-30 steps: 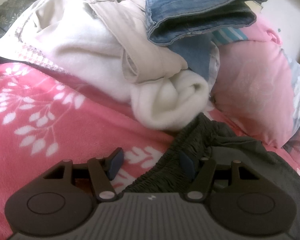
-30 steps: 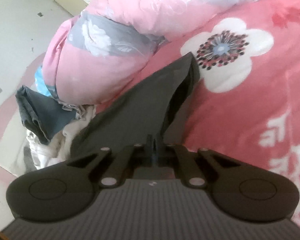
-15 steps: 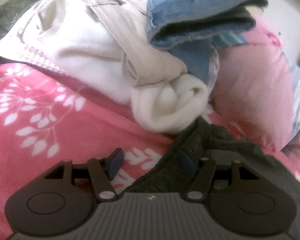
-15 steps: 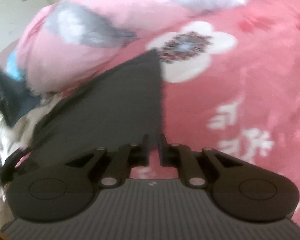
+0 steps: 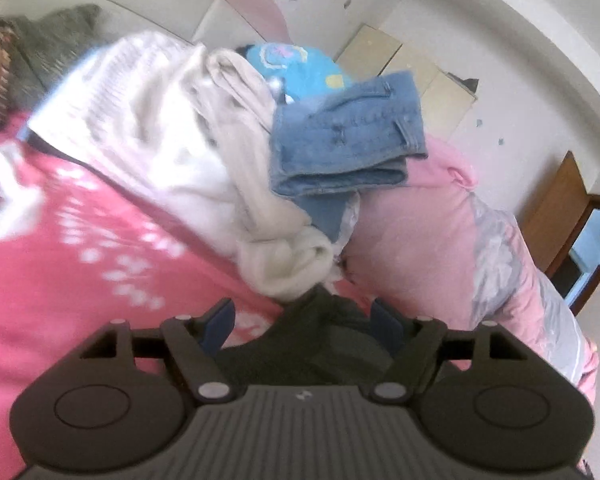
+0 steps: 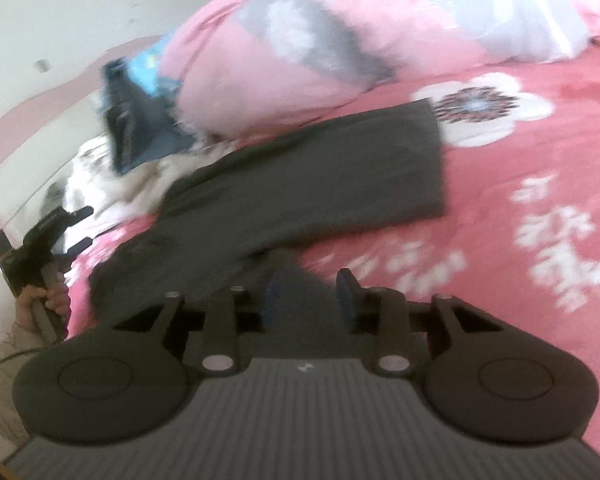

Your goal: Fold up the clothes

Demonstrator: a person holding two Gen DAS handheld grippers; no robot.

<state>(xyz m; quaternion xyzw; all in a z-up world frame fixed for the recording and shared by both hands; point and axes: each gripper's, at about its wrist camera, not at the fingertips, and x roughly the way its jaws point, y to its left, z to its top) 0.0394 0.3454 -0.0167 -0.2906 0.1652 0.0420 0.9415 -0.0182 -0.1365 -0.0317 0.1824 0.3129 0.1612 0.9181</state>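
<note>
The dark garment [image 6: 300, 184] lies flat and lengthwise on the pink bedspread [image 6: 540, 240], beside the clothes pile [image 5: 204, 168]. Left gripper [image 5: 304, 320]: jaws apart over one end. Right gripper [image 6: 310, 296]: jaws apart, empty. Step: either mid-fold or laid out; any regrip requires a hem

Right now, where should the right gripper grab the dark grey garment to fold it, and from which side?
Probably the free far corner of the dark grey garment, coming in from the bare pink blanket side. That end lies flat with a straight edge and nothing on it, while the other end runs toward the clothes pile. The right gripper is open.
</note>
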